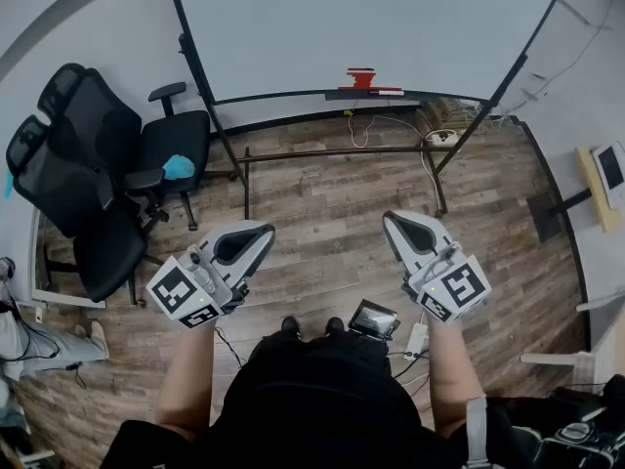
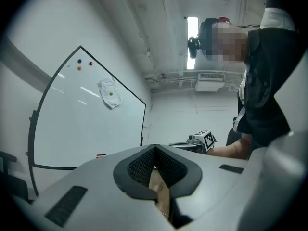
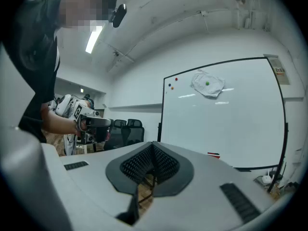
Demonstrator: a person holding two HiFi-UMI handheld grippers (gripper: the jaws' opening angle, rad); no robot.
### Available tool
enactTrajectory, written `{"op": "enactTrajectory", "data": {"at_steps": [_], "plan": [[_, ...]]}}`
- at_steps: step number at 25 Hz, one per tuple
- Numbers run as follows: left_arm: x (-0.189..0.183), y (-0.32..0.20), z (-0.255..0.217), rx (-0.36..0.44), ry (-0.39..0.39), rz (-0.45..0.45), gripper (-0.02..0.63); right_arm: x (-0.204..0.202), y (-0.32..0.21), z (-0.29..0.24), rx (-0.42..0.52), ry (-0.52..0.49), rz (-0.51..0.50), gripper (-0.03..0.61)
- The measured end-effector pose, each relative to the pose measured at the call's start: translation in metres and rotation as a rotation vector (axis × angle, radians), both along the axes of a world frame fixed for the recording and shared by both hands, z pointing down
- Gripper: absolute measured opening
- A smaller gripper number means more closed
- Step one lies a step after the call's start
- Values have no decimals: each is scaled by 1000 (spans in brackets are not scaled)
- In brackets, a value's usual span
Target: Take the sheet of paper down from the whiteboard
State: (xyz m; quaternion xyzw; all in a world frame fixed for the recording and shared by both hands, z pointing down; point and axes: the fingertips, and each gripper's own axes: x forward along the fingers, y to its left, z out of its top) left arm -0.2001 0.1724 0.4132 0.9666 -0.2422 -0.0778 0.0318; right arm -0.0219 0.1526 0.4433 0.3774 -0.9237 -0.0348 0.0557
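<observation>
A crumpled white sheet of paper hangs high on the whiteboard under a green magnet; it also shows in the right gripper view as paper on the board. In the head view only the lower part of the whiteboard shows, and the sheet is out of frame. My left gripper and right gripper are held side by side at waist height, well short of the board. Both point toward it with jaws shut and nothing between them, as seen at left gripper and right gripper.
Two black office chairs stand left of the board, one with a blue object on its seat. A red eraser lies on the board's tray. Cables and a power strip lie by the stand's legs. A small screen device sits near my feet.
</observation>
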Motion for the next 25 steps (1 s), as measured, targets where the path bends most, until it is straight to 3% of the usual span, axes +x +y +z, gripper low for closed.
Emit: {"op": "enactTrajectory", "data": {"at_steps": [7, 14, 22, 25], "plan": [[-37, -19, -1, 18, 2, 6, 7, -39, -18, -2, 30, 13, 5, 20], [-56, -37, 13, 4, 11, 40, 8, -45, -28, 14, -2, 0, 58, 20], [-51, -109, 7, -2, -9, 27, 8, 1, -78, 18, -18, -2, 128, 20], [-29, -151, 7, 2, -65, 19, 8, 21, -112, 17, 7, -14, 109, 20]]}}
